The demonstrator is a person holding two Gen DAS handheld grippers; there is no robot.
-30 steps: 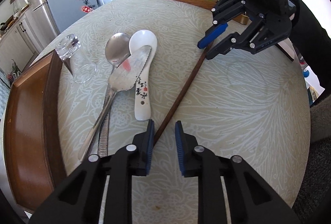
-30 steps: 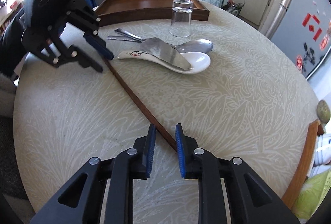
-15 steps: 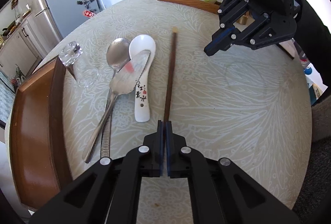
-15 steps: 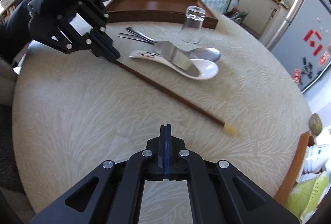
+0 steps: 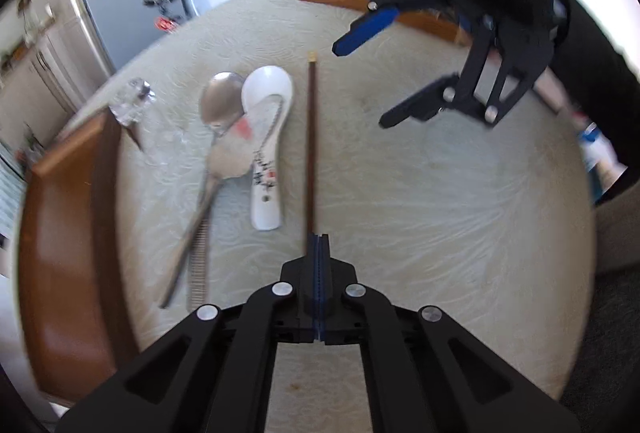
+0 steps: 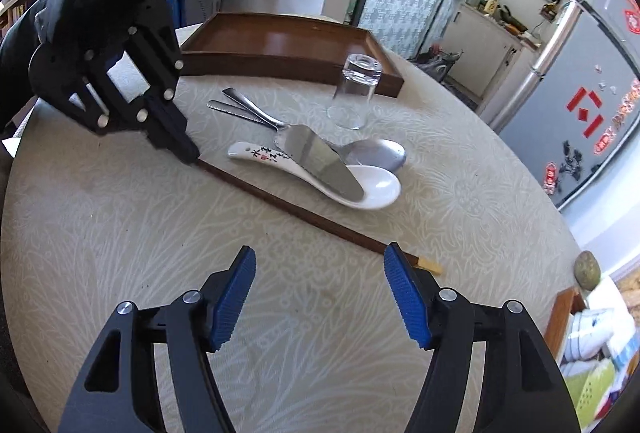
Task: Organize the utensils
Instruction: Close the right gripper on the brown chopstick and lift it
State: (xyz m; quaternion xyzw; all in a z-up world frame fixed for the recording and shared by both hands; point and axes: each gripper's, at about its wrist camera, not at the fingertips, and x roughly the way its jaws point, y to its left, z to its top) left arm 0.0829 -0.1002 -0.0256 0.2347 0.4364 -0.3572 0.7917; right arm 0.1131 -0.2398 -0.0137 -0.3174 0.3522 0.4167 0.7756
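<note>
Since the earlier frames your left gripper (image 5: 319, 245) has clamped shut on the near end of the chopstick (image 5: 310, 149) and swung it to lie parallel with the white ceramic spoon (image 5: 267, 137); your right gripper (image 6: 320, 297) has just been opening, its jaws now wide with nothing between them, the chopstick's pale tip just beyond its right pad. Expect the chopstick to be light, rigid and slick; held at one end it will likely pivot, so grip squarely. Note the cake server (image 6: 320, 157) resting across the ceramic spoon beside the metal spoon (image 6: 378, 153), which may shift if nudged. An upturned glass (image 6: 356, 89) stands before the wooden tray (image 6: 288, 67) and could topple.
</note>
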